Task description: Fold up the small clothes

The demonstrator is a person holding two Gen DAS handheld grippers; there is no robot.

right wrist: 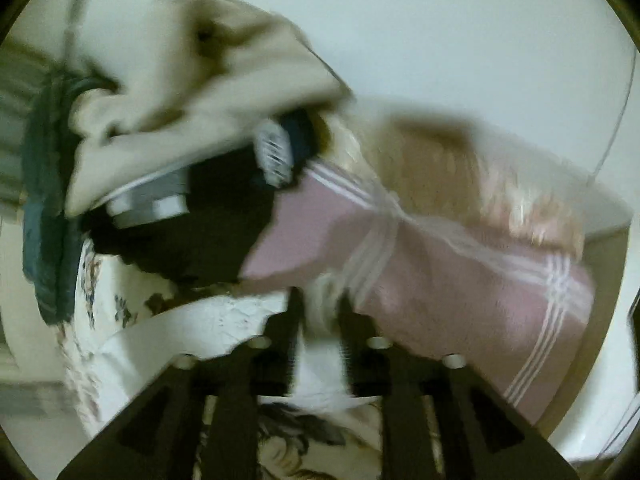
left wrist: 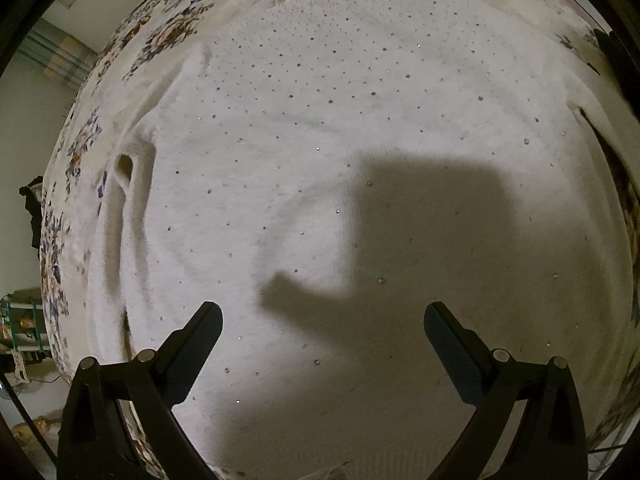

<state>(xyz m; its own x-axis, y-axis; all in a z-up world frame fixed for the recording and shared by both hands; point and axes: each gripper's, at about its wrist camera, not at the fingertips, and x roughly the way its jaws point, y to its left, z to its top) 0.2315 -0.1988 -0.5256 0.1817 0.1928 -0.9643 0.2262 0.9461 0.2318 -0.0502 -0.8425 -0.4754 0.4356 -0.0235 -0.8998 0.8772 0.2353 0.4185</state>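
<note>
A white knit garment (left wrist: 320, 140) dotted with small beads lies spread flat over a floral cloth (left wrist: 160, 36). A sleeve (left wrist: 128, 208) is folded along its left side. My left gripper (left wrist: 322, 320) hovers over the garment's lower part, open and empty; its shadow falls on the fabric. In the blurred right wrist view, my right gripper (right wrist: 320, 320) is shut on a piece of the white garment (right wrist: 320, 360), which runs down between the fingers and spreads to the left (right wrist: 192, 328).
The right wrist view shows a pile of clothes behind the gripper: a pink cloth with white stripes (right wrist: 440, 272), a beige garment (right wrist: 208, 72), dark fabric (right wrist: 208, 216) and a blue-green item (right wrist: 48, 208). The floral cloth's left edge (left wrist: 52, 240) drops off toward the room.
</note>
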